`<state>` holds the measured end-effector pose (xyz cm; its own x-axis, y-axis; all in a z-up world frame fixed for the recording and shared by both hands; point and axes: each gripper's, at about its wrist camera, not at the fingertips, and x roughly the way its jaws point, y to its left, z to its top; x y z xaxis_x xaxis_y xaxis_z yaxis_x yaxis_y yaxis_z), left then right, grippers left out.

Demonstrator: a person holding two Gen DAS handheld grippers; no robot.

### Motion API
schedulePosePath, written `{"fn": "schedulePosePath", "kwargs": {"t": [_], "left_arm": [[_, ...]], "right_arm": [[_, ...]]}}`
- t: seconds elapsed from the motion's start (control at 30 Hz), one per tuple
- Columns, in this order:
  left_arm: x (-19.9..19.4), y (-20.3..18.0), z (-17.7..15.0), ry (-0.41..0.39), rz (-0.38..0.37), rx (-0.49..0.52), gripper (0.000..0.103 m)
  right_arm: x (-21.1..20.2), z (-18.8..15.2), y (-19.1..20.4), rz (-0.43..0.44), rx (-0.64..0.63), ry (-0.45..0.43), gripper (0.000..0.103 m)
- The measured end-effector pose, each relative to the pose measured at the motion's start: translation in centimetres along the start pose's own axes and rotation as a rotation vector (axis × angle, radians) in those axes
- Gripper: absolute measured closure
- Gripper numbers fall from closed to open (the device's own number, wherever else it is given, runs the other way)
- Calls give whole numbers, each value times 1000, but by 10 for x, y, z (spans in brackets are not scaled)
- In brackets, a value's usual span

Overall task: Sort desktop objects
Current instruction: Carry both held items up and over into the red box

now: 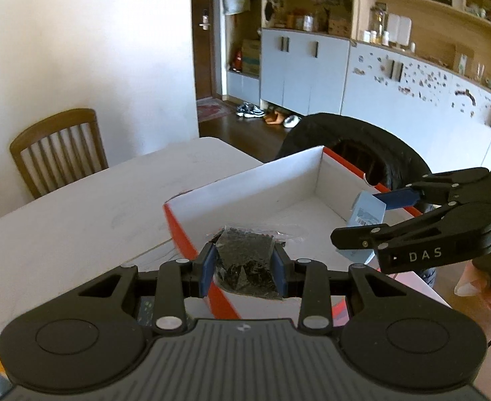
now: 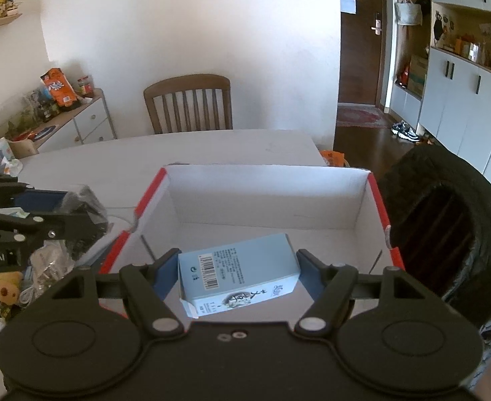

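Pale blue carton (image 2: 238,277), barcode; white box (image 2: 265,197), red edges; bag (image 1: 245,264) seemingly black-speckled

1. A lived-in home dining area is showing: a wooden slat-back chair (image 2: 188,103) is standing at a white table (image 2: 212,147).
2. Cupboards and open shelves (image 1: 422,10) are holding jars and boxes.
3. Shoes (image 1: 250,111) are lying beside the entrance door (image 2: 362,50).

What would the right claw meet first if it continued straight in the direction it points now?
Probably the white inside floor of the cardboard box. The right claw holds the blue carton over the open box; depth is unclear.
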<state>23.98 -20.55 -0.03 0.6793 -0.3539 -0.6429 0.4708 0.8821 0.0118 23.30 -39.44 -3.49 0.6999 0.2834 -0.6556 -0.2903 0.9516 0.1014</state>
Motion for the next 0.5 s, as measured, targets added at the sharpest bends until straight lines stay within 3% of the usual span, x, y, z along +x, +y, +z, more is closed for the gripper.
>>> {"fn": "schedulePosePath", "kwargs": {"t": [0.27, 0.5], "left_arm": [[40, -11, 25, 49, -20, 73, 69], [81, -13, 37, 127, -44, 75, 69]], "right_arm": [[17, 3, -19, 2, -23, 31, 30], [35, 3, -26, 11, -64, 79, 30]]}}
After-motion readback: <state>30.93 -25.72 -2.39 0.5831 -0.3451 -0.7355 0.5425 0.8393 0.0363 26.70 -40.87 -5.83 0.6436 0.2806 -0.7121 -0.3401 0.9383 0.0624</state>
